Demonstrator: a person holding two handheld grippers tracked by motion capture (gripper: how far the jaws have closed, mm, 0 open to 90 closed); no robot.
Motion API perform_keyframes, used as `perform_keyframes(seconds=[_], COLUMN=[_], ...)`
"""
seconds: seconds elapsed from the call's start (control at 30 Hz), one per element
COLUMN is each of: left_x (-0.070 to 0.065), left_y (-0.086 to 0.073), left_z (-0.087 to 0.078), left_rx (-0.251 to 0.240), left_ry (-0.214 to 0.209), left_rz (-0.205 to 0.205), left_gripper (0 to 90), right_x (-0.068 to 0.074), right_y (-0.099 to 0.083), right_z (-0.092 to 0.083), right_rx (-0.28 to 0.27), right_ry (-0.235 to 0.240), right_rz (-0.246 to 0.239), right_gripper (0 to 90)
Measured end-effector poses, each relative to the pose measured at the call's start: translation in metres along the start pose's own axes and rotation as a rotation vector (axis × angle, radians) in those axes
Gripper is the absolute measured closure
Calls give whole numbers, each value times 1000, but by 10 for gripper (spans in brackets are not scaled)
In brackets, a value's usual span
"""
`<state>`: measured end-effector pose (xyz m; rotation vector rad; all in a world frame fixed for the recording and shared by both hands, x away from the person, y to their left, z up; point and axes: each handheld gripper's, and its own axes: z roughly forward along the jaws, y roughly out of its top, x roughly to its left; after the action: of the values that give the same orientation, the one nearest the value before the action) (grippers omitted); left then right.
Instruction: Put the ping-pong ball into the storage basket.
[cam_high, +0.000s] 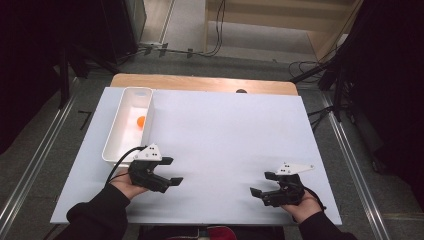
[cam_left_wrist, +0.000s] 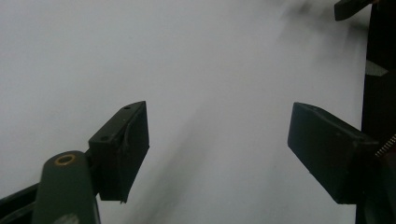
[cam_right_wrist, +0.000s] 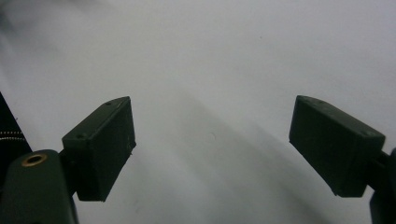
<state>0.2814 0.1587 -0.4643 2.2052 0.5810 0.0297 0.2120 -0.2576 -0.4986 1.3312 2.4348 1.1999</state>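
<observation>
1. Right gripper (cam_right_wrist: 212, 140): two black jaws, set wide apart, nothing between them.
2. White table surface (cam_right_wrist: 224, 60): bare beneath the jaws (soft shadows cross it).

I count two grippers in my hands, the left gripper (cam_high: 170, 171) and the right gripper (cam_high: 262, 183), each with two black jaws; one white tray (cam_high: 115, 145); one orange ball (cam_high: 141, 121) lying in it; one white table (cam_high: 230, 135) under all of it
</observation>
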Motion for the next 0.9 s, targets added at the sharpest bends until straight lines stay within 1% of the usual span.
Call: perform_keyframes(seconds=[0.03, 0.17, 0.23, 0.33, 0.4, 0.47, 0.5, 0.57, 0.6, 0.73, 0.9], left_x=[0, 2, 3, 3, 3, 2, 2, 2, 2, 3, 2], left_y=[-2, -7, -9, -12, -14, -16, -17, -18, -19, -23, -24], left_z=[0, -2, -3, -5, -7, -8, -9, -11, -11, -13, -12], left_rx=[-3, 12, 10, 17, 24, 27, 21, 15, 13, 12, 21], left_ry=[-2, 4, 4, -1, 6, 9, 12, 20, 22, 17, 21], left_rz=[-8, -17, -25, -23, -9, -3, 1, -2, -10, -27, -20], left_gripper=[178, 178, 178, 178, 178, 178, 178, 178, 179, 181, 180], right_x=[0, 0, 0, -2, -3, -2, -2, -1, -1, -1, -1], right_y=[0, 0, 0, 0, 0, 0, 0, 0, 0, 0, 0], right_z=[0, 0, 0, -1, -2, -3, -2, -2, -2, -2, -1], right_rx=[-1, 1, 3, -6, -10, -10, -11, -6, -6, -6, -6], right_ry=[-1, 0, 0, -5, -11, -11, -13, -10, -12, -11, -12], right_rz=[-1, 0, 6, 4, 11, 12, 11, 5, 0, 0, 0], right_gripper=[131, 131, 131, 130, 130, 131, 131, 131, 131, 131, 131])
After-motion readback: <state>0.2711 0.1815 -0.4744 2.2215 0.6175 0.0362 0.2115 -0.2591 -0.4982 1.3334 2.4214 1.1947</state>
